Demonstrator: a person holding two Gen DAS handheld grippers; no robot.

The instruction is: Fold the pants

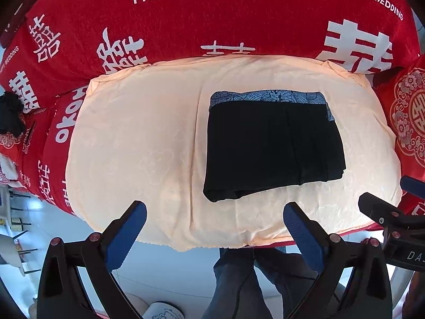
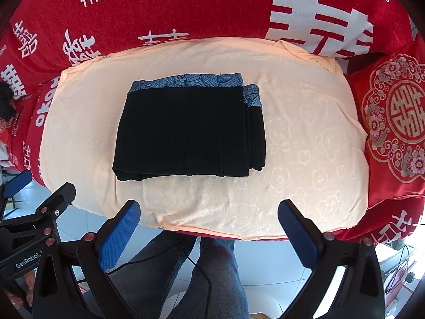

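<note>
Black pants (image 1: pixel 273 146) with a blue patterned waistband lie folded into a compact rectangle on a cream towel (image 1: pixel 138 143); they also show in the right wrist view (image 2: pixel 188 130), on the same towel (image 2: pixel 305 146). My left gripper (image 1: pixel 215 212) is open and empty, held above the towel's near edge, short of the pants. My right gripper (image 2: pixel 209 211) is open and empty, also at the near edge, in front of the pants. The right gripper shows at the right edge of the left wrist view (image 1: pixel 385 212); the left gripper shows at the left edge of the right wrist view (image 2: pixel 39 204).
The towel lies on a red bed cover (image 1: pixel 186 21) with white lettering. A red embroidered cushion (image 2: pixel 395 127) sits right of the towel. A dark bundle (image 1: pixel 10 117) lies at the far left. The person's legs in jeans (image 2: pixel 212 271) stand below the bed's near edge.
</note>
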